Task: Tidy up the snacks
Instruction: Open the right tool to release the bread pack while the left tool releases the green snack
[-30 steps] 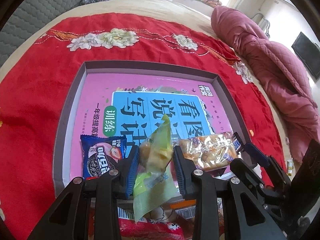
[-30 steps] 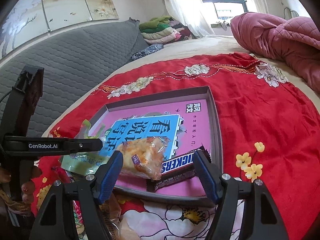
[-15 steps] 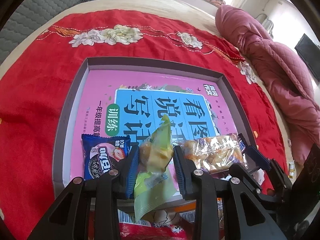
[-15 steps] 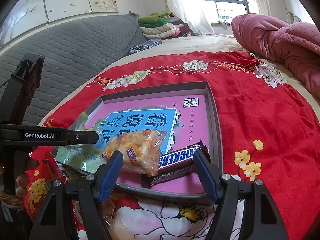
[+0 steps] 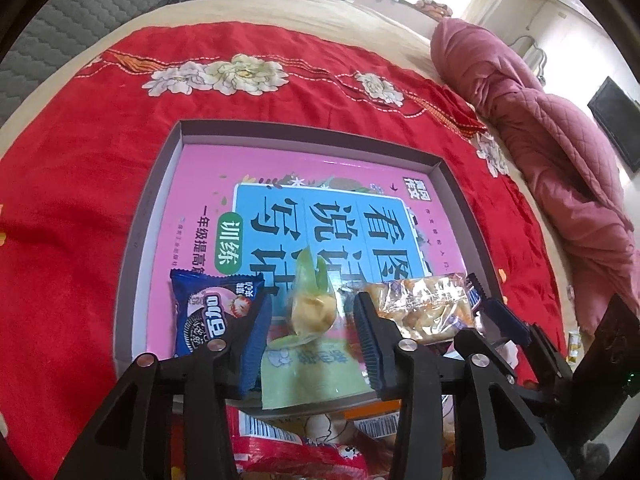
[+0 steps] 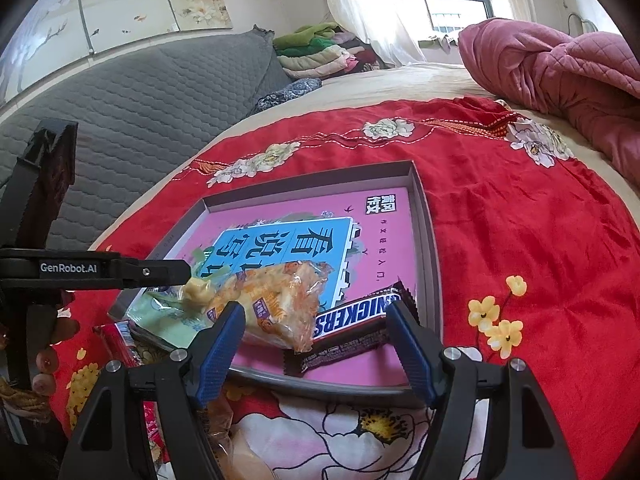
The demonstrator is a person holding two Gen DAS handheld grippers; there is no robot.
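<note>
A shallow grey tray (image 5: 156, 200) with a pink and blue printed floor lies on the red cloth. In it are a blue Oreo pack (image 5: 212, 312), a clear orange snack bag (image 5: 424, 308) and a Snickers bar (image 6: 352, 320). My left gripper (image 5: 308, 320) is open around a green packet with a yellow pastry (image 5: 312, 312), which lies at the tray's near edge. The pads stand apart from it. My right gripper (image 6: 316, 344) is open and empty, just in front of the tray (image 6: 424, 208), near the orange bag (image 6: 276, 300).
A red packet (image 5: 296, 448) and other loose wrappers lie on the cloth in front of the tray. A pink quilt (image 5: 560, 140) is heaped at the right. A grey padded headboard (image 6: 120, 100) runs along the left, with folded clothes (image 6: 320, 52) behind.
My left gripper's jaws have opened off the green packet, which now lies in the tray. The right gripper has barely moved.
</note>
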